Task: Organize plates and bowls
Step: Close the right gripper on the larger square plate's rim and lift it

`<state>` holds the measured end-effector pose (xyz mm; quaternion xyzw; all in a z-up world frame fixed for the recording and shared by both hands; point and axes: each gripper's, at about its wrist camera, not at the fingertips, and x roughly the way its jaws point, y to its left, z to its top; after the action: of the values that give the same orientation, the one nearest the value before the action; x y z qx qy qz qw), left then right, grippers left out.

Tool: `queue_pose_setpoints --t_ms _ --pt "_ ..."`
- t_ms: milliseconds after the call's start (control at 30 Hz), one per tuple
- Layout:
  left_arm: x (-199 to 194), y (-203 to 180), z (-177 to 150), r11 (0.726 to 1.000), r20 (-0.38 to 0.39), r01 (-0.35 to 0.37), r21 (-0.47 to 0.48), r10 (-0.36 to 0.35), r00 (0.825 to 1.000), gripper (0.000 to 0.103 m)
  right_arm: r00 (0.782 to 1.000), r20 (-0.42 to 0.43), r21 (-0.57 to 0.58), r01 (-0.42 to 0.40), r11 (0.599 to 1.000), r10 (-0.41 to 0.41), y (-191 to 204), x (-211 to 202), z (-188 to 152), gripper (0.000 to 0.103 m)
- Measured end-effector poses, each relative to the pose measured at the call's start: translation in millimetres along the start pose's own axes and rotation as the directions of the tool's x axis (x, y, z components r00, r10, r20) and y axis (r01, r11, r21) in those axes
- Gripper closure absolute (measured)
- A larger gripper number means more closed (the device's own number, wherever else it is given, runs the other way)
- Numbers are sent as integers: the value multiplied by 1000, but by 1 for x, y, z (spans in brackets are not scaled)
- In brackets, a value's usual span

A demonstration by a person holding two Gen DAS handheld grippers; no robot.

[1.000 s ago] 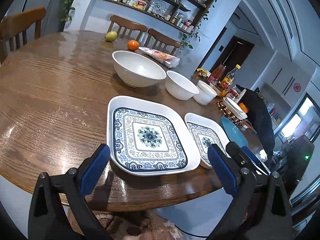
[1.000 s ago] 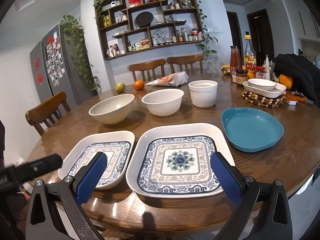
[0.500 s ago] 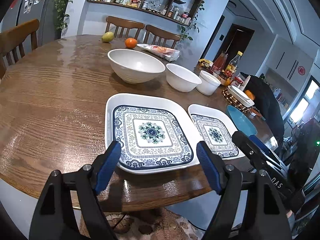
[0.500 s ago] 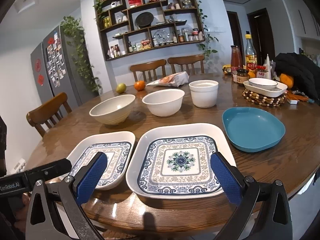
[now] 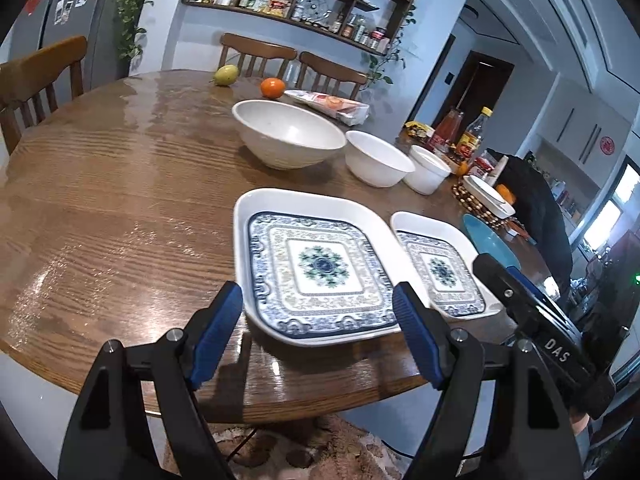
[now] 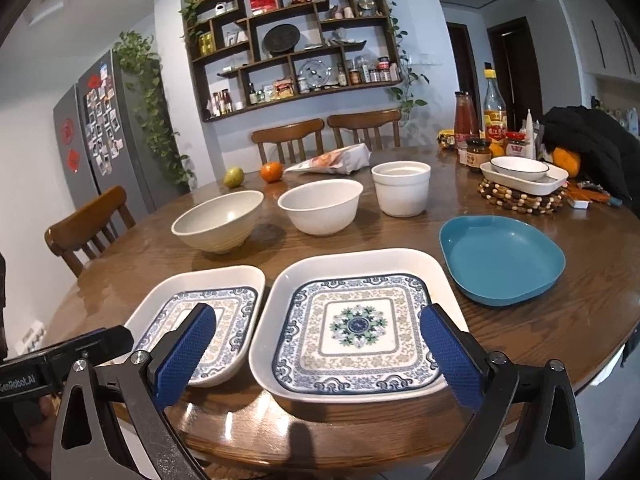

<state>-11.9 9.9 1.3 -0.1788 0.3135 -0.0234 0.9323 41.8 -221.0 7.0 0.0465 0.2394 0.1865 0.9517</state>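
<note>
Two square patterned plates lie side by side at the table's near edge: one in front of my left gripper (image 5: 316,268) (image 6: 200,316), the other in front of my right (image 5: 440,268) (image 6: 356,320). A teal plate (image 6: 502,258) lies right of them. Behind stand a wide beige bowl (image 6: 218,220), a white bowl (image 6: 322,206) and a white cup-like bowl (image 6: 401,192). My left gripper (image 5: 318,336) is open and empty, just short of the table edge. My right gripper (image 6: 318,354) is open and empty, over the near rim of its plate.
The round wooden table (image 5: 100,200) also bears a pear (image 6: 233,176), an orange (image 6: 271,171), a snack packet (image 6: 332,159), bottles and jars (image 6: 486,128), and a dish on a beaded trivet (image 6: 522,182). Chairs stand around it.
My left gripper has pulled back and turned slightly, its jaws now narrower but still open. The right gripper has edged forward a little over its plate. No dish has moved.
</note>
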Motion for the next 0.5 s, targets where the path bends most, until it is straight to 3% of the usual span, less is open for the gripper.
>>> queue_pose_setpoints --t_ms 133,300,400,467,500 --pt "0 9 -1 1000 1 -9 -29 9 1000 27 1000 -8 6 -9 1000 9 1 3 -2 5" --pt "3 11 0 999 -8 5 -38 -5 1000 33 1000 -24 8 -4 1000 4 0 5 -3 20" --pt "6 10 -1 999 -20 7 -34 -8 1000 42 999 -35 5 4 1000 -4 1 8 -4 35" --pt "6 8 -2 1000 -22 0 -24 0 1000 44 999 -40 1 17 1000 -17 1 10 -4 49" --pt "6 7 -2 1000 -22 -5 -18 4 1000 44 999 -41 -1 20 1000 -20 1 10 -4 51"
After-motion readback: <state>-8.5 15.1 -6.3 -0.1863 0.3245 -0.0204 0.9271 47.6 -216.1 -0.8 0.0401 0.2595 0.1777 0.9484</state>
